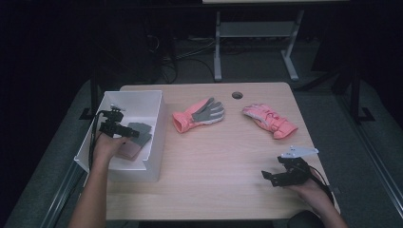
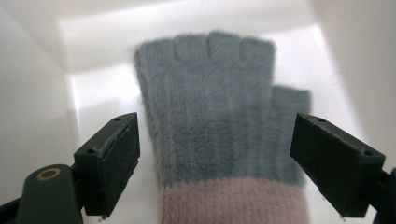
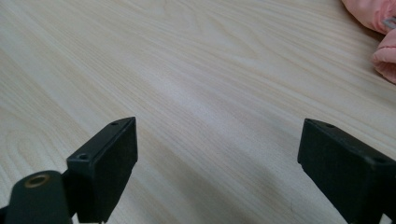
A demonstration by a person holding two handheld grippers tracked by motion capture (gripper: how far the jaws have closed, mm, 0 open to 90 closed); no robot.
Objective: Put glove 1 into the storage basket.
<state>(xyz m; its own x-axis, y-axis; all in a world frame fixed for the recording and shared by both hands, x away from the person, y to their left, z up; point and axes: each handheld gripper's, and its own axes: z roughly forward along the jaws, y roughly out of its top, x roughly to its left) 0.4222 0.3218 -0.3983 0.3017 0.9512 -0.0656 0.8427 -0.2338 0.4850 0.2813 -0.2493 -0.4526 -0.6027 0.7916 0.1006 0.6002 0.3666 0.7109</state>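
- Fingers of the left gripper (image 2: 215, 168) stood wide apart inside the white bin (image 1: 142, 97) at the left of the surface (image 1: 214, 156), holding nothing; the grey glove (image 2: 219, 112) lay flat on the bin floor between and beyond them, its pink cuff (image 2: 233, 203) nearest.
- Right gripper (image 3: 217, 172) hovered low over bare wood at the near right, its fingers equally wide and empty.
- Two pink gloves remained out on the surface: one palm-up at centre (image 1: 198, 115), one at the far right (image 1: 270, 120).
- Risk, as I judged it: lifting out carelessly could snag the fuzzy knit and drag the glove back out, or a finger could knock the thin bin wall and shift the bin.
- Hard to read: the bin's contents in the high view were partly covered by the hand (image 1: 107, 147); whether a second glove lay beneath could not be told.
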